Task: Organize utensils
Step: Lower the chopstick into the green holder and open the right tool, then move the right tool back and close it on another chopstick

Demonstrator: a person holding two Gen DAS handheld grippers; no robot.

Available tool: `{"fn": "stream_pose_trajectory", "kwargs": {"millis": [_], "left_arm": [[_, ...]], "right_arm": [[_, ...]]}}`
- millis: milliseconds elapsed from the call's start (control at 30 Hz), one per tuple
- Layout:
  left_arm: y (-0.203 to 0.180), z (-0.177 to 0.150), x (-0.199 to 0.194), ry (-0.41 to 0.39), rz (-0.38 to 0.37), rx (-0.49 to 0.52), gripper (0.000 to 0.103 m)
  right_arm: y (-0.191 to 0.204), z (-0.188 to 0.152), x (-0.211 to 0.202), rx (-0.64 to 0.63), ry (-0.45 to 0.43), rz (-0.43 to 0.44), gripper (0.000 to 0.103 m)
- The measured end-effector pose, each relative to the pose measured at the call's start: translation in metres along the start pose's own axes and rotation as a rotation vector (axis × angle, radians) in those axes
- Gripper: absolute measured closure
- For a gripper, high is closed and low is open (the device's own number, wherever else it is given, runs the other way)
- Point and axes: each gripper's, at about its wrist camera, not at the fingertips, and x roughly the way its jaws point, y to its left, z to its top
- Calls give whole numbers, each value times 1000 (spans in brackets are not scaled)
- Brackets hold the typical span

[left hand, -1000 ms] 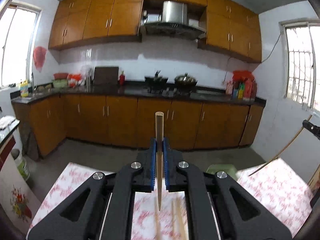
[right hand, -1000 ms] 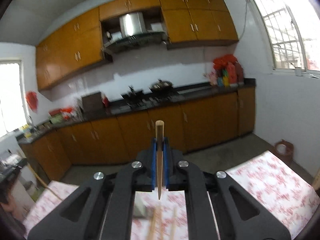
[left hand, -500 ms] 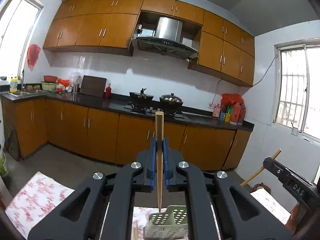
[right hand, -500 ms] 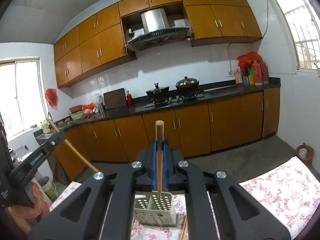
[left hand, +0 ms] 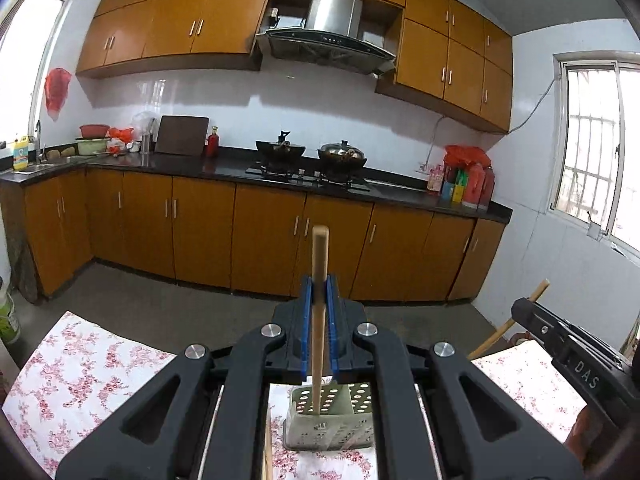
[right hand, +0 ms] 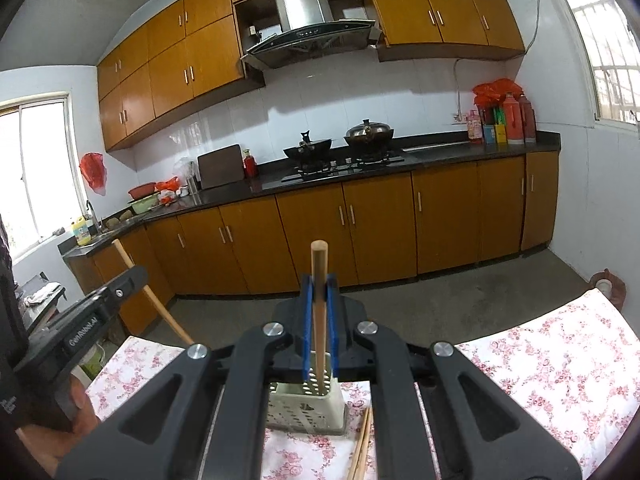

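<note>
A chopstick (left hand: 319, 320) is clamped upright between the blue pads of the left gripper (left hand: 319, 304); its lower tip is seen over the perforated utensil basket (left hand: 352, 424) on the floral tablecloth (left hand: 80, 376). A second chopstick (right hand: 319, 320) is pinched likewise by the right gripper (right hand: 319, 304), above the same basket. Loose chopsticks (right hand: 362, 440) are seen beside the basket.

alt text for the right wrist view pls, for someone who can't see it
The right claw is shut on an upright wooden chopstick, just above a pale perforated utensil holder on a floral tablecloth. The left claw holds another chopstick at left; orange kitchen cabinets lie behind.
</note>
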Motion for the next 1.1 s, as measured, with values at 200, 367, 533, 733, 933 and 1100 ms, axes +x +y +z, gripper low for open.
{"fn": "stream_pose_trajectory", "kwargs": {"millis": [200, 367, 533, 733, 933, 1100], "left_arm": [[12, 8, -22, -15, 12, -12, 90], [23, 6, -46, -35, 39, -12, 72], [49, -14, -69, 6, 70, -27, 70], [80, -68, -70, 116, 157, 6, 68], [112, -124, -58, 261, 213, -26, 68], [132, -156, -50, 368, 217, -79, 68]], "right_arm": [[-13, 5, -28, 37, -37, -16, 85], [-32, -6, -57, 64, -39, -62, 81], [-60, -44, -71, 87, 21, -131, 80], [-97, -120, -44, 156, 208, -203, 79], [-88, -190, -9, 151, 394, -171, 80], [-69, -227, 10, 85, 480, -155, 80]]}}
